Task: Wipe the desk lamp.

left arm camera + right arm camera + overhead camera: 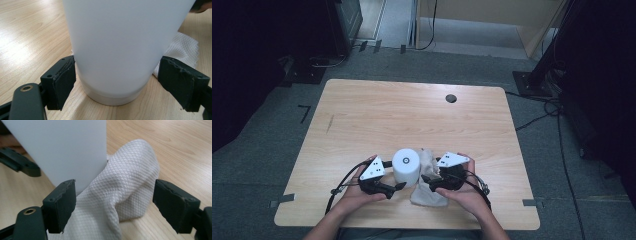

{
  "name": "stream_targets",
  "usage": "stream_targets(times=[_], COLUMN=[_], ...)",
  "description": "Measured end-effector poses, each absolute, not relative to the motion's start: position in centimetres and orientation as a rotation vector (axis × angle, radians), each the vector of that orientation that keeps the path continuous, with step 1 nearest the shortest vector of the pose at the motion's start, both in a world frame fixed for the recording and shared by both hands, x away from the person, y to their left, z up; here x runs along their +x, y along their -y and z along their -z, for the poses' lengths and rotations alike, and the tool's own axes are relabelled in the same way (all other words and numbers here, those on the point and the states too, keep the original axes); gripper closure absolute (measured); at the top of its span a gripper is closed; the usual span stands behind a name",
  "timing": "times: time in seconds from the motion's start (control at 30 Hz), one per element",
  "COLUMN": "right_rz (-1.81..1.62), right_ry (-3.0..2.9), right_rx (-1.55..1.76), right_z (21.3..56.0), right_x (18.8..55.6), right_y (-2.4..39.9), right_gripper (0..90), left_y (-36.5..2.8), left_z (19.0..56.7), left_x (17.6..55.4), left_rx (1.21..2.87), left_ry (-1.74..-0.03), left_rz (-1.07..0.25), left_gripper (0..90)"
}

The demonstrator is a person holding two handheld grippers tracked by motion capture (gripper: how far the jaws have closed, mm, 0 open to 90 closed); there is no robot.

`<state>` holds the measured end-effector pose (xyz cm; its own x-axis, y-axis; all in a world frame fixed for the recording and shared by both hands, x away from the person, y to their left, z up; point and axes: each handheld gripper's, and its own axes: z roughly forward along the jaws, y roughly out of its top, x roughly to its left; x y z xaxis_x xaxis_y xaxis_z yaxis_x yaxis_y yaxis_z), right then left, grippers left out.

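Both claws stand wide at lower centre: left gripper (401, 185) flanks the white plastic cylinder (406, 167), right gripper (426, 179) straddles the crumpled white textured cloth (428, 192).

My table (362, 115) is showing pale wood grain, with a round dark hole (451, 98) sitting near its far edge. Grey carpet (262, 150) is lying all around it, and black cables (542, 117) are trailing over the floor at my right.
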<state>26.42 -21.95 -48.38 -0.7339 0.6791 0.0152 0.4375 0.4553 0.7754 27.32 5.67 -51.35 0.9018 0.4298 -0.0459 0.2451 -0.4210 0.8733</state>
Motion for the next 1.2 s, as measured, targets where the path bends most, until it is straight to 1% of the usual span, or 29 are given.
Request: stream_targets(times=[0.17, 0.2, 0.27, 0.3, 0.4, 0.43, 0.47, 0.57, 0.6, 0.63, 0.8, 0.97, 1.2], right_rz=[-1.094, -1.090, -1.054, -1.039, -1.045, -1.040, -1.049, -1.078, -1.078, -1.084, -1.103, -1.106, -1.190], right_ry=[-2.480, -2.510, -2.528, -2.533, -2.555, -2.563, -2.573, -2.574, -2.578, -2.590, -2.703, -2.737, -2.696], right_rx=[0.916, 0.912, 0.898, 0.897, 0.904, 0.913, 0.920, 0.964, 0.991, 1.005, 0.929, 0.852, 0.795], right_z=[49.7, 50.0, 50.5, 50.7, 50.9, 50.9, 51.0, 51.0, 50.9, 50.9, 50.4, 50.3, 49.2], right_x=[27.2, 27.2, 27.2, 27.1, 26.9, 26.9, 26.8, 26.8, 26.8, 26.7, 25.5, 25.0, 24.7], right_y=[21.0, 20.9, 20.8, 20.9, 21.2, 21.3, 21.5, 22.1, 22.2, 22.3, 21.6, 20.4, 20.3], right_gripper=[19.4, 21.0, 27.3, 31.0, 47.0, 53.8, 57.8, 74.6, 79.0, 81.3, 83.6, 83.6, 83.5], left_y=[-5.7, -5.7, -5.7, -5.7, -5.7, -5.7, -5.7, -5.7, -5.6, -5.6, -5.5, -5.5, -5.5], left_z=[51.4, 51.3, 51.3, 51.3, 51.3, 51.3, 51.4, 51.4, 51.4, 51.4, 51.4, 51.4, 51.4], left_x=[27.3, 27.3, 27.3, 27.3, 27.3, 27.3, 27.3, 27.3, 27.3, 27.3, 27.4, 27.4, 27.3], left_rx=[2.027, 2.027, 2.028, 2.028, 2.027, 2.028, 2.028, 2.028, 2.030, 2.032, 2.051, 2.051, 2.047], left_ry=[-0.488, -0.487, -0.486, -0.486, -0.486, -0.485, -0.485, -0.488, -0.489, -0.491, -0.501, -0.500, -0.484], left_rz=[-0.222, -0.222, -0.222, -0.222, -0.223, -0.224, -0.225, -0.224, -0.223, -0.223, -0.224, -0.224, -0.227], left_gripper=[15.7, 15.7, 15.7, 15.7, 15.7, 15.7, 15.8, 15.9, 15.9, 16.0, 16.0, 16.0, 16.7])
